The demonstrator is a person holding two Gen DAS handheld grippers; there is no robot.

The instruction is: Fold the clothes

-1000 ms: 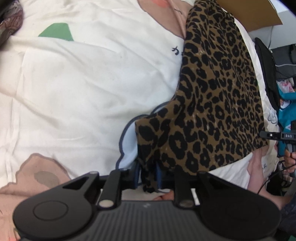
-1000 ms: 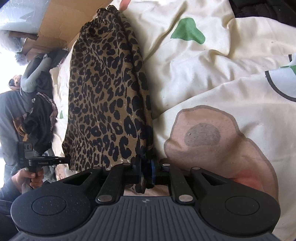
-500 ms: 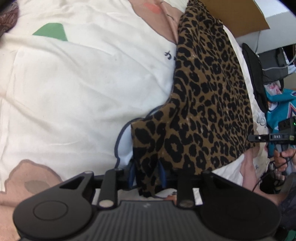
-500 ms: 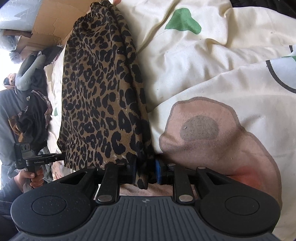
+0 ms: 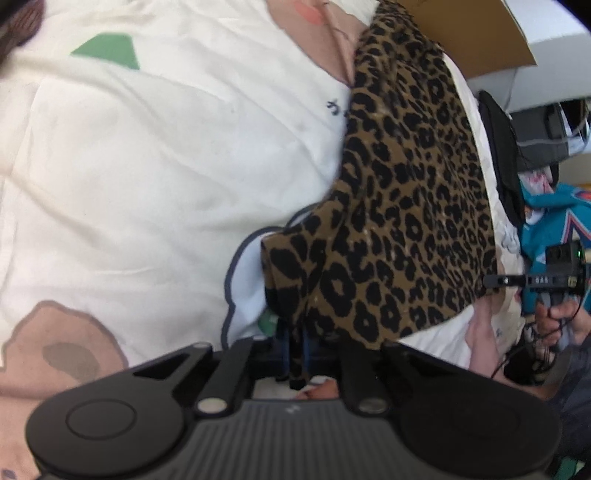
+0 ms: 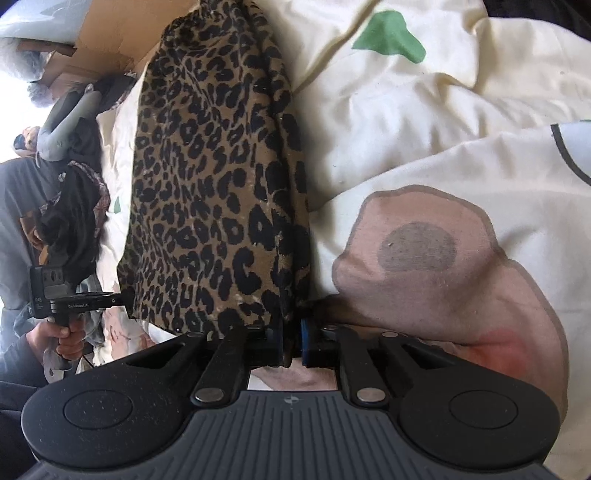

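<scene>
Fingers of my left gripper [image 5: 295, 350] are closing, pinching one near corner of the leopard-print garment [image 5: 399, 206]; my right gripper [image 6: 291, 339] closes on the other. It stretches up-frame across the cream printed duvet [image 6: 424, 122].

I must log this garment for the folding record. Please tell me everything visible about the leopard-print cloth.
The leopard-print cloth is thin, soft fabric, tan with black spots. It lies lengthwise on the cream printed bedding, narrowing to a gathered far end beside the cardboard. At its near edge each corner is pinched: the left gripper is closing on one, the right gripper on the other.
</scene>
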